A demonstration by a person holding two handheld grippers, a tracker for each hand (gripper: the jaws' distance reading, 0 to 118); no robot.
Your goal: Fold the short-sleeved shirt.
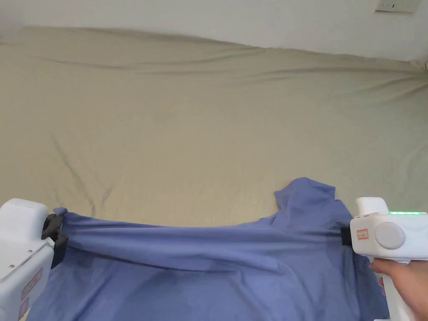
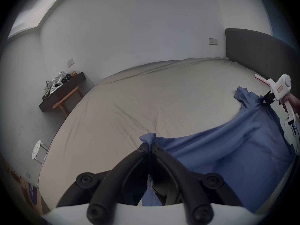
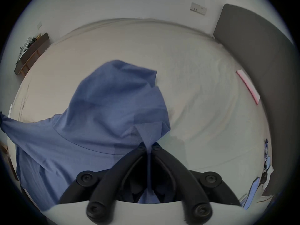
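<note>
Jaws of both grippers are clenched on blue cloth. In the left gripper view, the left gripper [image 2: 151,147] has its two black jaws pressed together on a bunched edge of the shirt [image 2: 227,147], with a small tuft of fabric standing out past the tips and more cloth hanging down between the jaws toward the camera. In the right gripper view, the right gripper [image 3: 148,145] grips a narrow pleat of the shirt [image 3: 105,114] in the same manner, both jaws bearing on it.

From the head view, the left gripper [image 1: 56,240] sits at the lower left and the right gripper [image 1: 346,236] at the lower right, held by a hand [image 1: 403,278]. The shirt [image 1: 200,267] spans between them, its upper edge drawn into a shallow sagging line with long horizontal creases. One part of the garment [image 1: 307,196] rises above that line just beside the right gripper and lies on the bed [image 1: 209,125]. The lower part of the shirt runs out of the bottom of the picture.

The bed carries a beige sheet with light wrinkles. A dark headboard [image 2: 259,53] stands at the right end. A dark desk [image 2: 65,89] against the far wall bears assorted white and dark items, too small to identify. A white stool [image 2: 37,149] stands on the floor near the bed's left side.
</note>
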